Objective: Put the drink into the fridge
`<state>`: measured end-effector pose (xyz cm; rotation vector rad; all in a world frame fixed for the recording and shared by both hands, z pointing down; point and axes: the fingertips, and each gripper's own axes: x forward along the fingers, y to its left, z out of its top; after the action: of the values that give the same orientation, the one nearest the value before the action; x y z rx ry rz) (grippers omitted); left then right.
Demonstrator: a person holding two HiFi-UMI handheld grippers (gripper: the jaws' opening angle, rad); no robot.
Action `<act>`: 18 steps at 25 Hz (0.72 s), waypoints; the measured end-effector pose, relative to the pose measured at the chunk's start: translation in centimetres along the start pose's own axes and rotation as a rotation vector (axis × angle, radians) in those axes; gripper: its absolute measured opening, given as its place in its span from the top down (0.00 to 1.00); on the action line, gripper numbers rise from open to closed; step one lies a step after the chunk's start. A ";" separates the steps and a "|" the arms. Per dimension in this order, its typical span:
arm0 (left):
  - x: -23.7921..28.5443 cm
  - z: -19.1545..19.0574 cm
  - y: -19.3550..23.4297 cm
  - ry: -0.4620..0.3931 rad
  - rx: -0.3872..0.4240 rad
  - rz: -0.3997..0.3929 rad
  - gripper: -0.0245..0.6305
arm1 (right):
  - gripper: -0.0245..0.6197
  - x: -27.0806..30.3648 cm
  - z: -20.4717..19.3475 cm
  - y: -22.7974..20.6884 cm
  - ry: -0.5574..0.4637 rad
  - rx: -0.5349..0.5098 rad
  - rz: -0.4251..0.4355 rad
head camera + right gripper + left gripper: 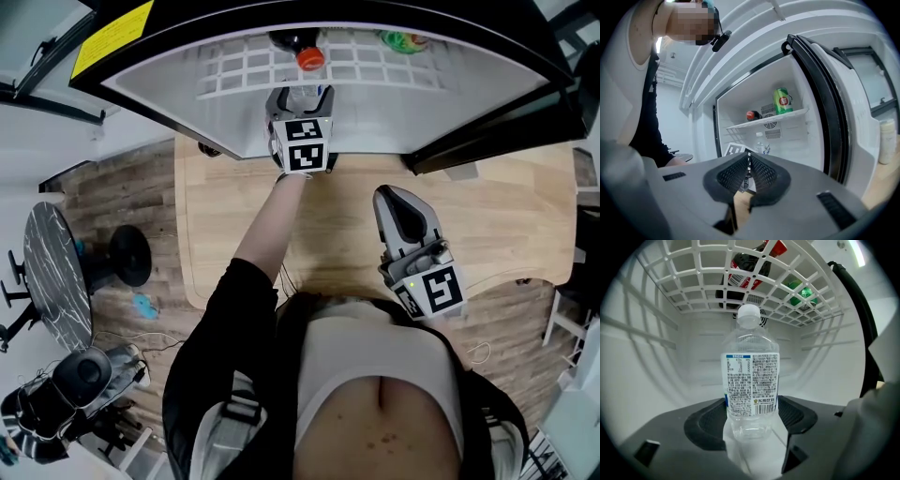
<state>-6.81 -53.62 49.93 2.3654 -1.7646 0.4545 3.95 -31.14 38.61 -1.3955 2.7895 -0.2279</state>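
Right gripper (401,208) back from fridge (169,80), jaws together, empty, parked out of the way | left gripper (752,416) clamped on bottle (751,376), upright so it can stand | bottle inside fridge under shelf (693,284); we judge release comes next.

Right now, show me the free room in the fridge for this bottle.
Below the wire shelf, nothing else stands beside or behind the water bottle, out to the white walls. Above is crowded: cola bottle and green can.
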 end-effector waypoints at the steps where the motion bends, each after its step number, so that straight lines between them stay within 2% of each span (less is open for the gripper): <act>1: -0.2 0.0 0.0 -0.002 -0.002 0.001 0.44 | 0.90 0.0 0.0 0.0 -0.002 0.000 0.001; 9: -2.5 1.2 -0.6 -0.035 0.059 0.020 0.44 | 0.90 -0.1 0.4 0.0 -0.014 0.007 0.006; 12: -3.3 1.6 -0.8 -0.052 0.037 0.021 0.45 | 0.91 -0.2 0.6 -0.2 -0.021 0.007 0.003; 15: -4.2 2.1 -0.9 -0.078 0.005 0.020 0.52 | 0.90 -0.3 0.6 -0.4 -0.023 0.007 0.002; 18: -5.3 2.9 -1.0 -0.103 0.027 0.031 0.53 | 0.90 -0.4 0.8 -0.4 -0.028 0.007 0.006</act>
<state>-6.78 -49.38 45.46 2.4234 -1.8530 0.3686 4.52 -31.14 37.88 -1.3776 2.7670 -0.2164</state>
